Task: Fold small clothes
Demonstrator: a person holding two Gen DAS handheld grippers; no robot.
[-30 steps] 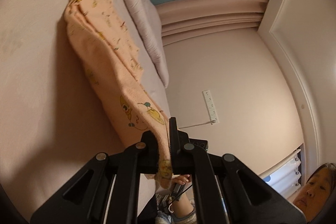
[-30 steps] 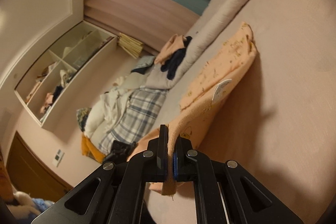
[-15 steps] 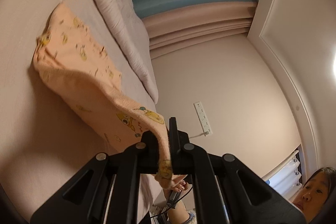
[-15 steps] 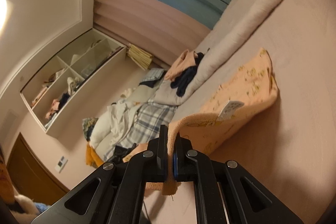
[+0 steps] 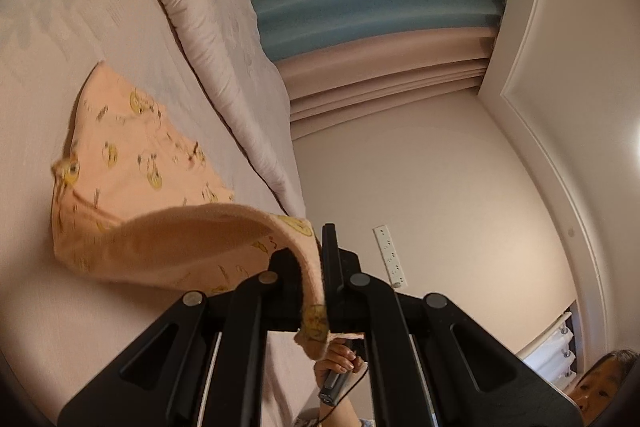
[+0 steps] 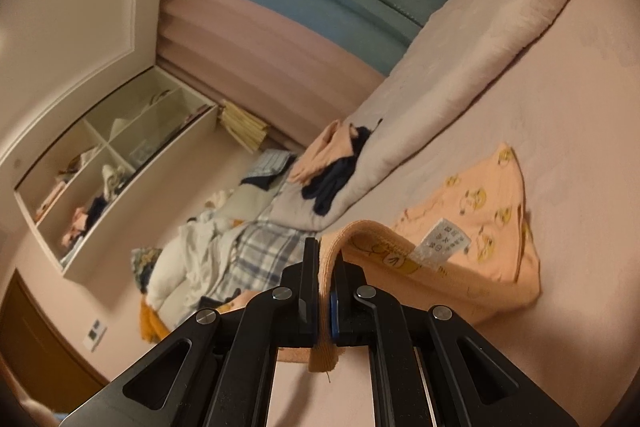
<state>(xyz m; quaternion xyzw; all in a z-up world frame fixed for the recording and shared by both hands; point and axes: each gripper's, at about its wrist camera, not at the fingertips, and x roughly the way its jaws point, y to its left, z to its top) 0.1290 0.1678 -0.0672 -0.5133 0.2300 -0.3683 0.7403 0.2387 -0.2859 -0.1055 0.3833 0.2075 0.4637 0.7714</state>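
Observation:
A small peach garment [image 5: 136, 163] printed with yellow cartoon birds lies partly on the pale pink bed sheet [image 5: 60, 27]. Its near edge is lifted and curls over the rest. My left gripper [image 5: 320, 259] is shut on one corner of that lifted edge. In the right wrist view the same peach garment [image 6: 476, 227] shows a white care label [image 6: 440, 243]. My right gripper [image 6: 326, 267] is shut on the ribbed hem of the other corner. Both grippers point level along the bed.
A rolled pale quilt [image 6: 480, 39] runs along the bed by blue and pink curtains [image 5: 360, 7]. Peach and navy clothes [image 6: 332, 163] lie on it, with plaid bedding [image 6: 256, 251] and white laundry beyond. An open wall shelf [image 6: 108, 155] holds clothes. A person's hand [image 5: 340, 355] shows below my left gripper.
Both grippers have risen and carried the held edge forward over the garment. The cloth, which hung stretched a second ago, now folds over itself and lies lower and flatter on the sheet.

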